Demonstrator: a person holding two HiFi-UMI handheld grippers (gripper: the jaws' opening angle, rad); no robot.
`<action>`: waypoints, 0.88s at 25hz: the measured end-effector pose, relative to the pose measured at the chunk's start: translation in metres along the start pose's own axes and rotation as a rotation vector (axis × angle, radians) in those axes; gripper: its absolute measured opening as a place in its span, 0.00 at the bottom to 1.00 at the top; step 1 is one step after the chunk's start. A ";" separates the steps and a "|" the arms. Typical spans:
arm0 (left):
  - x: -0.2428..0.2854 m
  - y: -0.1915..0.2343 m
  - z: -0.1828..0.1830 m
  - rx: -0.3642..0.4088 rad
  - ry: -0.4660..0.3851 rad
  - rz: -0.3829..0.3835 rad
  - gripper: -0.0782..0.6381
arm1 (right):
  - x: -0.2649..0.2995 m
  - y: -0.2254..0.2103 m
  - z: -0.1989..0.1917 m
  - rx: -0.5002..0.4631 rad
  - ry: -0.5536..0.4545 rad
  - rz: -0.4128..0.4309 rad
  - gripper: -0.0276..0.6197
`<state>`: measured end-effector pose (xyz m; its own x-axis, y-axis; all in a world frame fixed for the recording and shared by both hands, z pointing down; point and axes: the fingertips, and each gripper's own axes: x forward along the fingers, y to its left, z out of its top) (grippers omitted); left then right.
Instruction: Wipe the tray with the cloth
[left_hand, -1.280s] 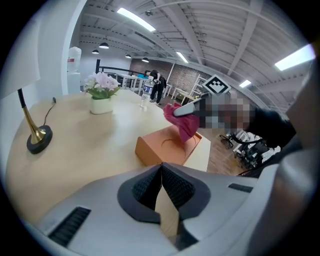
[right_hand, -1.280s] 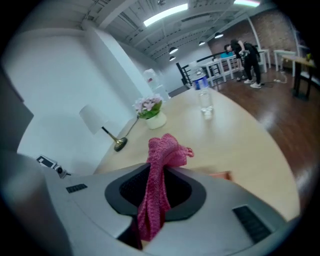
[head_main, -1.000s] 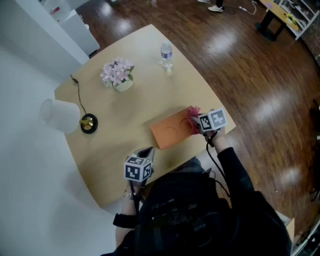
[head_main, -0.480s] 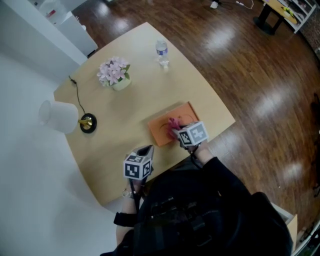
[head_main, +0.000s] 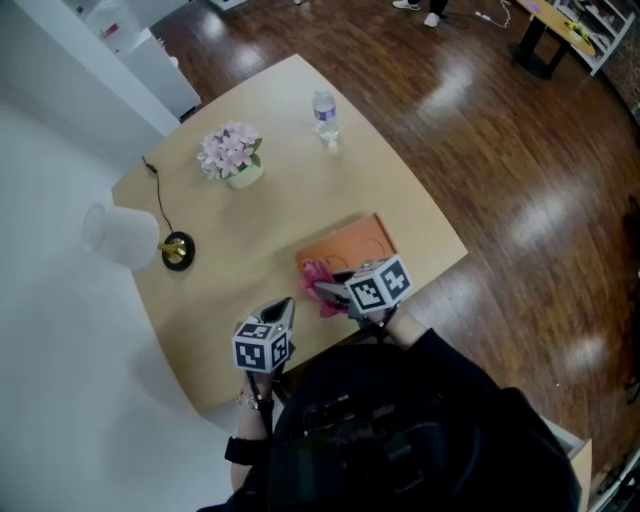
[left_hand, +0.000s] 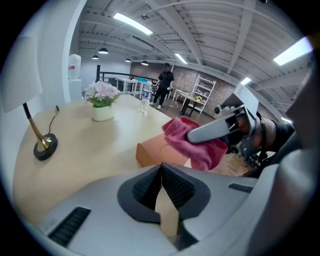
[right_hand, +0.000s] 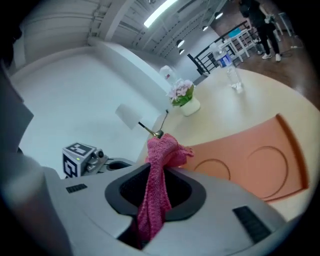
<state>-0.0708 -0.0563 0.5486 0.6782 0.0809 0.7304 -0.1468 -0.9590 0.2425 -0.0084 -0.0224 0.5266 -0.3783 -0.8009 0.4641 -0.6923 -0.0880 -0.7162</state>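
The pink cloth (right_hand: 161, 152) is clenched between the fingers of the right gripper (right_hand: 155, 197), a bunched end standing out beyond the tips and the rest trailing back through them. In the head view the cloth (head_main: 317, 274) is held at the near left corner of the orange tray (head_main: 352, 244), which lies flat on the bench (head_main: 250, 230) near its edge. Whether the cloth actually touches the tray cannot be settled; from the left gripper view it appears to hang just over the tray's corner. The left gripper (left_hand: 161, 172) is held apart from the tray, over the near part of the bench, with its fingers (left_hand: 177, 187) closed tip to tip on nothing. A flower pot (head_main: 233, 156), a water bottle (head_main: 326, 112) and a lamp (head_main: 124, 235) stand farther back on the bench, well apart from the tray.
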 end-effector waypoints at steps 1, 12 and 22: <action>-0.005 0.001 0.000 -0.004 -0.007 0.008 0.11 | -0.017 0.002 0.006 -0.004 -0.032 -0.004 0.16; 0.007 -0.002 -0.004 -0.046 -0.001 0.023 0.11 | -0.179 -0.149 0.024 0.073 -0.181 -0.404 0.16; 0.023 -0.010 0.011 -0.063 0.031 0.074 0.11 | -0.167 -0.266 0.044 -0.004 0.024 -0.542 0.16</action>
<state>-0.0459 -0.0475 0.5556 0.6415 0.0193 0.7669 -0.2418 -0.9437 0.2260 0.2660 0.1088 0.6172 0.0192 -0.6275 0.7784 -0.7944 -0.4823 -0.3692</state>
